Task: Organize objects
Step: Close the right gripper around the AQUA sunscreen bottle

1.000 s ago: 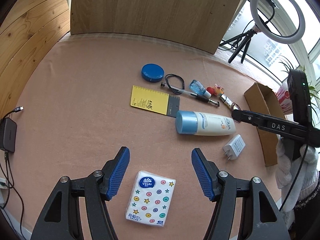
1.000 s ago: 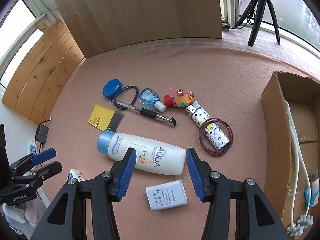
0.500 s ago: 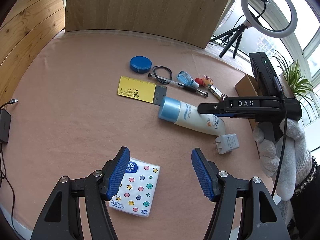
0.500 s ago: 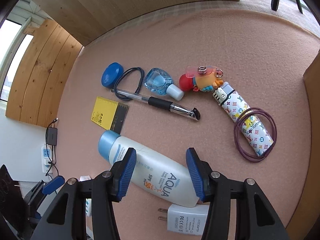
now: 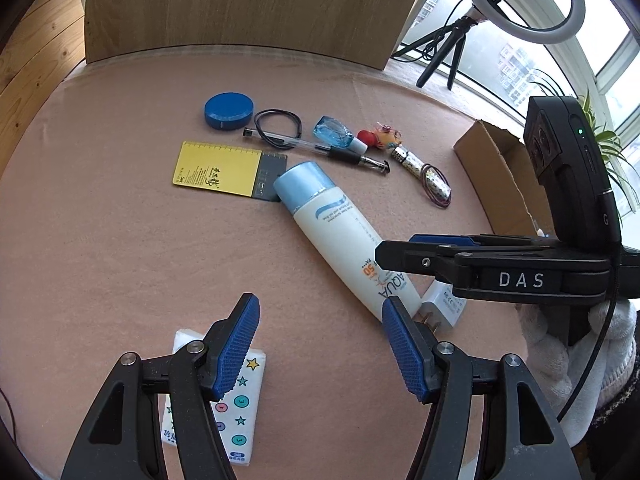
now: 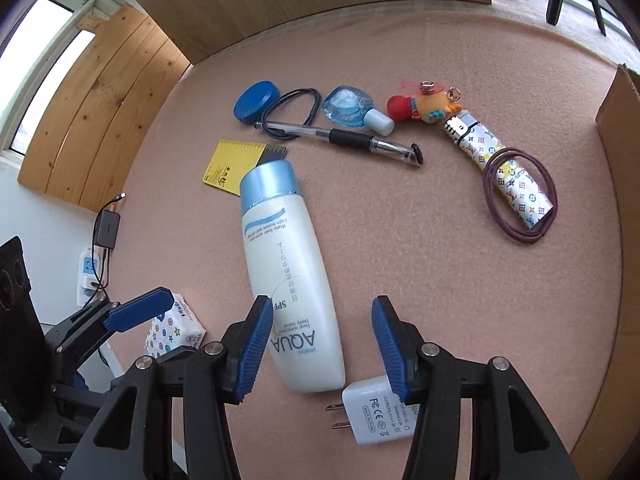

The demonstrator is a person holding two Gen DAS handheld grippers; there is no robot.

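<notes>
The right gripper (image 6: 316, 344), jaws spread, straddles the sunscreen bottle (image 6: 286, 260), likely smooth, rigid, slippery plastic best squeezed mid-body; the left gripper (image 5: 320, 344) hangs released.

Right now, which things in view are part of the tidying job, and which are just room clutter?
To organize: sunscreen bottle, white charger plug, tissue pack, yellow card, pen, blue round tin, small blue bottle, toy keychain, patterned lighter; the cardboard box is probably the bin.

Just about: ring light, wall power strip, plant.
</notes>
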